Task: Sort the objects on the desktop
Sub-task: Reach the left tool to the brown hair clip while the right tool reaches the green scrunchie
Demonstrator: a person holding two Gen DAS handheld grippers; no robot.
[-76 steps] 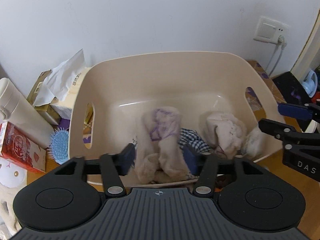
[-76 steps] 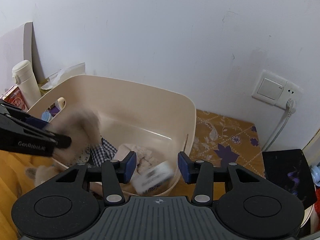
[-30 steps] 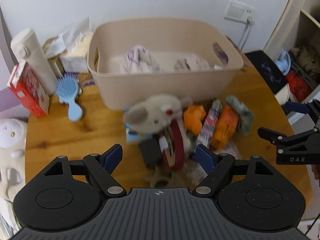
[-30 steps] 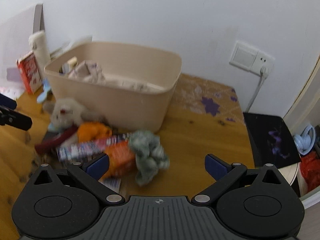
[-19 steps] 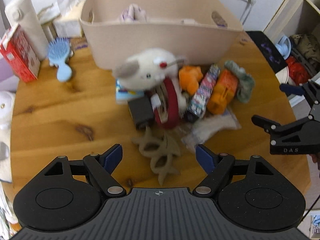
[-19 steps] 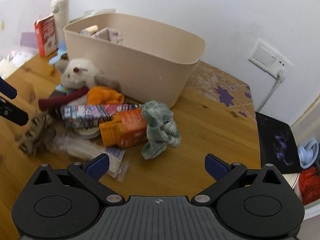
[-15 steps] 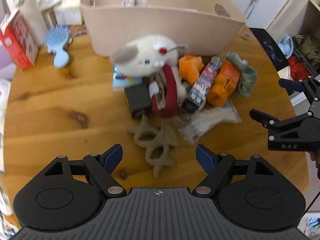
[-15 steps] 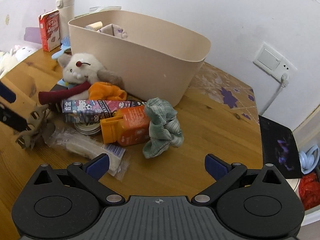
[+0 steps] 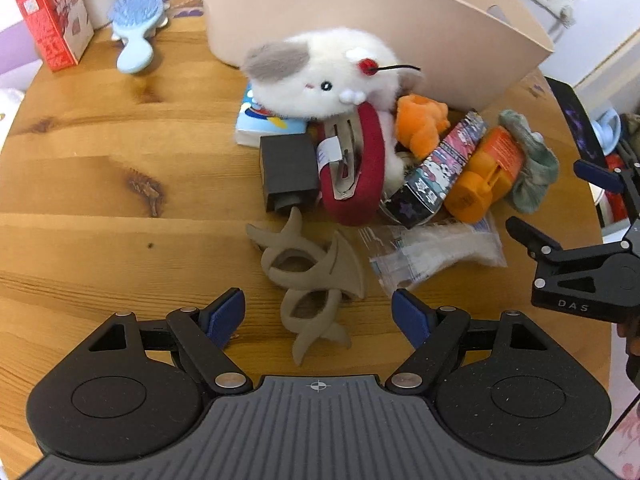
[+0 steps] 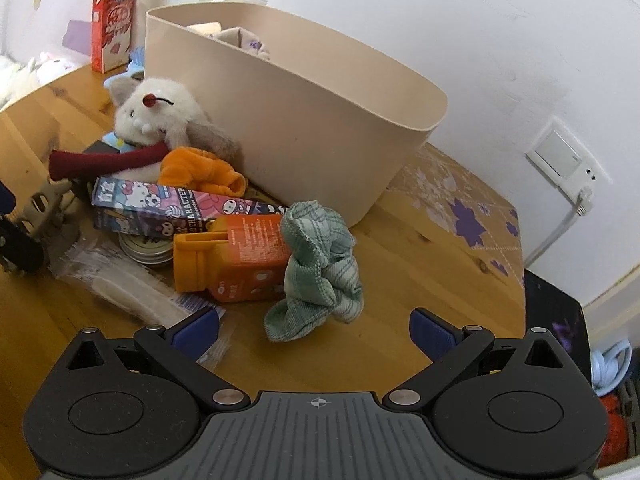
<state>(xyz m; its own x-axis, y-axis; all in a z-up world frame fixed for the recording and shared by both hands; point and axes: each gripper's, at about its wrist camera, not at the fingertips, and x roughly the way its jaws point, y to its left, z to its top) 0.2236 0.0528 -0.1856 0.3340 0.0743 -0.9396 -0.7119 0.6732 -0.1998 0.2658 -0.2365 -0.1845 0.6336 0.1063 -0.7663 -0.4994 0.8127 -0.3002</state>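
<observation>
A pile lies on the wooden table in front of a beige bin [image 9: 400,28] [image 10: 320,120]. My left gripper [image 9: 318,314] is open, with a taupe hair claw [image 9: 310,276] between its fingers on the table. Behind it lie a white plush mouse [image 9: 320,72], a red hair clip [image 9: 352,168], a black box [image 9: 286,172], a Hello Kitty carton [image 9: 436,172] and an orange bottle [image 9: 486,176]. My right gripper [image 10: 314,332] is open just in front of a green cloth [image 10: 320,264], beside the orange bottle [image 10: 236,260].
A blue hairbrush [image 9: 134,28] and a red carton [image 9: 50,16] stand at the far left. A clear plastic packet [image 9: 432,256] lies by the pile. A wall socket [image 10: 564,160] and a dark stool [image 10: 556,320] are at the right. The bin holds cloth items [image 10: 240,40].
Both grippers let go over the bin, opened wide, pulled back and dropped toward the pile. The left now straddles the hair claw; the right has closed in on the green cloth.
</observation>
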